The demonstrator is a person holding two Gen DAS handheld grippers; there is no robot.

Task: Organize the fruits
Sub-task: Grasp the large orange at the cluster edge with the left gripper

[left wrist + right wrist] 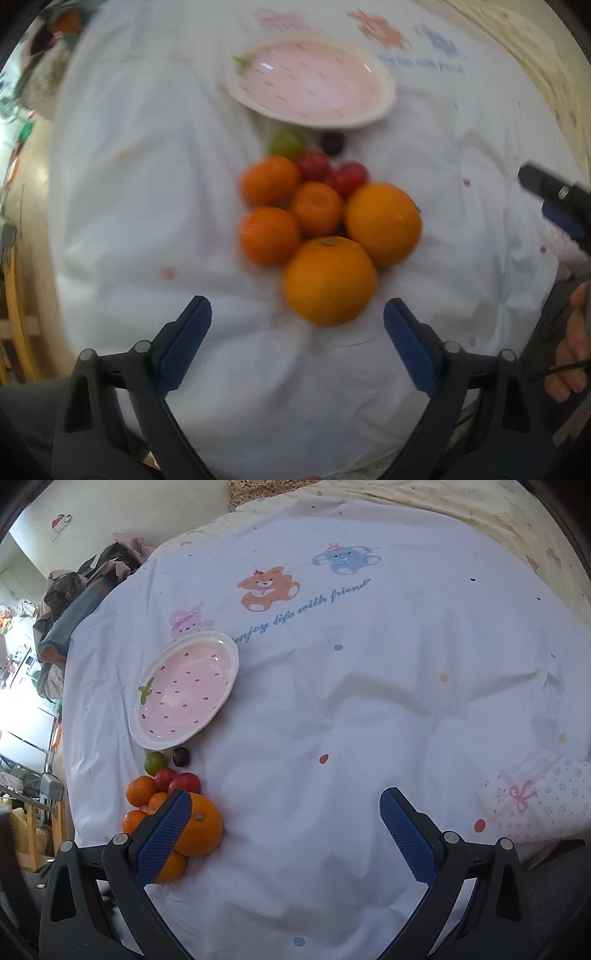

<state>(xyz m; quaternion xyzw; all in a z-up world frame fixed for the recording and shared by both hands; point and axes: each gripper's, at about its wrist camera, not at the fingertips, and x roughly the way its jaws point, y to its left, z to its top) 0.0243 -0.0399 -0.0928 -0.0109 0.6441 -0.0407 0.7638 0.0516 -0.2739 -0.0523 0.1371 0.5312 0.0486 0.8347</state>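
Left gripper [297,343], jaws wide, empty — large orange [328,280] just ahead; a nudge may scatter the pile.

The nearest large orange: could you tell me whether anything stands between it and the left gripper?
Nothing visible does. The left gripper is open just short of the nearest large orange, with only bare white cloth between them.

Soft daylight from the left, bright glare at that edge, white sheet [332,738] evenly lit with faint grey creases, left view smeared by motion blur, oranges [328,280] and plate [310,85] fuzzy, right view sharp, fisheye bending, dark corners
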